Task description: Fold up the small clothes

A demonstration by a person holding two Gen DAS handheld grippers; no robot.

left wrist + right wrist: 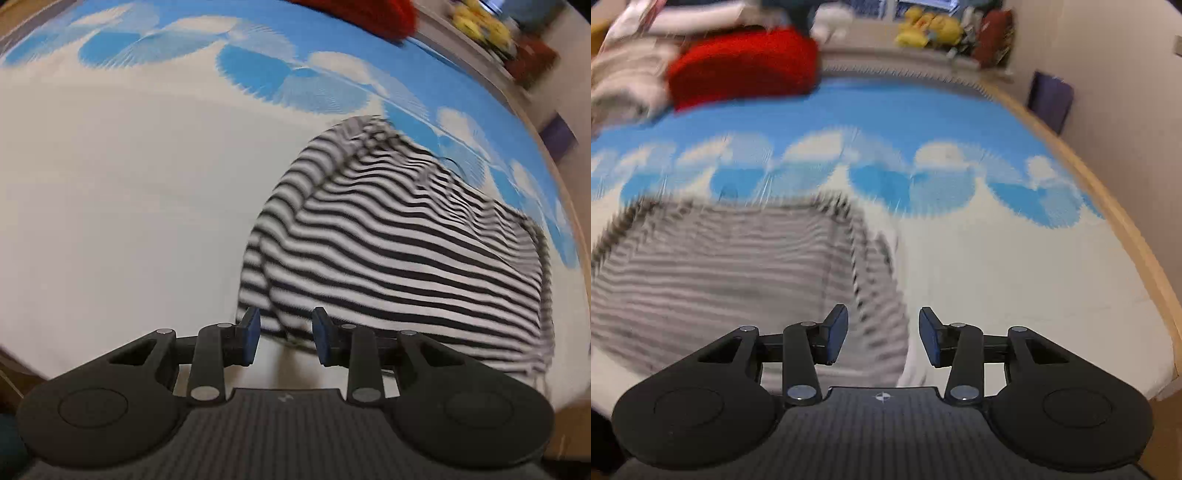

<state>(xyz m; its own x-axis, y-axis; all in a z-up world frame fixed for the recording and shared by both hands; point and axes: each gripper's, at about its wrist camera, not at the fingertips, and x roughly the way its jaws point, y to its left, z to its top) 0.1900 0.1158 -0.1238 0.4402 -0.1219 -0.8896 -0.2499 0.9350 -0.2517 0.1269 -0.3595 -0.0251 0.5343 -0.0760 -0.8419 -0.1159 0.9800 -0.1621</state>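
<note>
Striped garment (399, 251) (blurred) seemingly lies flat, lengthwise away.

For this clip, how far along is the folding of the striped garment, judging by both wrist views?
Done: the striped garment lies on the cloud-print sheet doubled over, with a rounded fold edge on its left side. In hand: nothing; the left tool and right tool both stand open above it with no cloth between the pads. Left: probably another fold and tidying. A red garment waits further back.

Motion-blurred striped garment (738, 266); red cloth (362, 14) cut off by top edge.
</note>
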